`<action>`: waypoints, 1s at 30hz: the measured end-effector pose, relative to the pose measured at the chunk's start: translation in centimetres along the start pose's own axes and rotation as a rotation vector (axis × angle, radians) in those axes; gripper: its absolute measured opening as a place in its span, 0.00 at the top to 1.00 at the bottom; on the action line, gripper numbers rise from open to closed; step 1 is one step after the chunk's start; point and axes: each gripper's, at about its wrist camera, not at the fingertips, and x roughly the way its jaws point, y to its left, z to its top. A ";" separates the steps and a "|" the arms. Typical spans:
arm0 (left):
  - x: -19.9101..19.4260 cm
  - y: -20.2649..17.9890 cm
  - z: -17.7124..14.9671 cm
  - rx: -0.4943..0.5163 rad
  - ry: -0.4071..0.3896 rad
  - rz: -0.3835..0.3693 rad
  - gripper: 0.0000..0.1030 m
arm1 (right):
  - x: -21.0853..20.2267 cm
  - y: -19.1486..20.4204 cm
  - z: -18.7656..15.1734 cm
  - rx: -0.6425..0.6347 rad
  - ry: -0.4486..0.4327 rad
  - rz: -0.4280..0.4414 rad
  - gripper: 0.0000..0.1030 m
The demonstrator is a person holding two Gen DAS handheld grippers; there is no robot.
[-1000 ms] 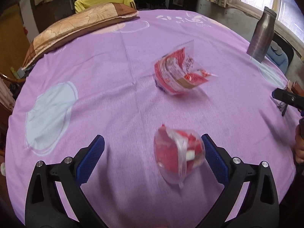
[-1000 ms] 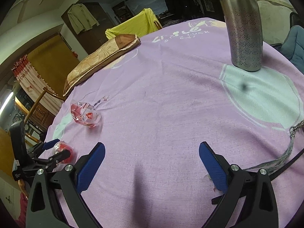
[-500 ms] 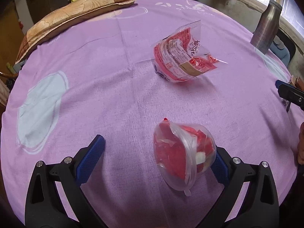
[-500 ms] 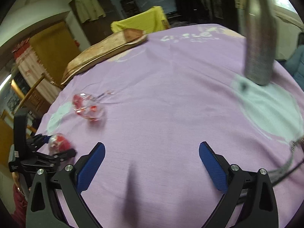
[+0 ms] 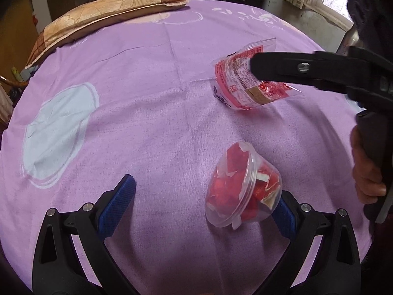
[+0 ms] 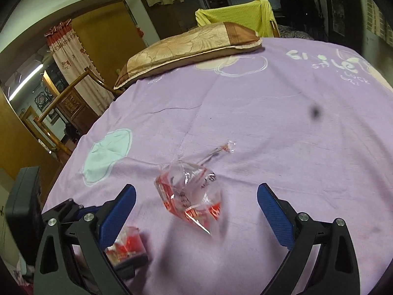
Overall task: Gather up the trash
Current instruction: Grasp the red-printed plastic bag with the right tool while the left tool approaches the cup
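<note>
Left wrist: right tool [image 5: 255, 66] overlaps wrapper [image 5: 245, 86] beyond cup [image 5: 242, 191].

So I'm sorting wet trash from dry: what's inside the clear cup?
The cup, lying on its side with its lid on, holds red and white scraps, apparently torn wrappers. Whether any liquid or food sits under them cannot be seen.

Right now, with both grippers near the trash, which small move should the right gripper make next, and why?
Probably close the right gripper on the clear red-printed wrapper. Its jaws are open, and in the right wrist view the wrapper lies on the purple sheet roughly between the blue pads. If it still hovers above, ease down first; height is hard to judge.
</note>
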 end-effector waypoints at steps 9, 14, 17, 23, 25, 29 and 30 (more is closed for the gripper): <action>0.0 -0.1 -0.1 0.001 0.001 0.005 0.06 | 1.2 -0.8 -0.7 0.026 0.007 -0.001 0.06; 0.1 -0.2 -0.1 0.006 0.003 0.011 0.06 | 1.4 -0.3 -0.7 0.004 -0.005 -0.003 0.10; 0.1 -0.2 -0.1 0.005 0.002 0.011 0.06 | 1.4 -0.2 -0.8 -0.003 -0.008 0.000 0.12; 0.1 -0.2 -0.1 0.006 0.003 0.013 0.06 | 1.4 0.0 -0.8 -0.016 -0.019 -0.001 0.14; 0.1 -0.2 -0.1 0.006 0.002 0.013 0.06 | 1.5 0.0 -0.8 -0.015 -0.021 0.003 0.14; 0.2 -0.2 -0.1 0.005 0.002 0.012 0.06 | 1.6 0.3 -0.6 -0.022 -0.032 0.010 0.14; 0.2 -0.3 -0.1 0.006 0.002 0.012 0.06 | 1.8 0.3 -0.6 -0.024 -0.033 0.013 0.14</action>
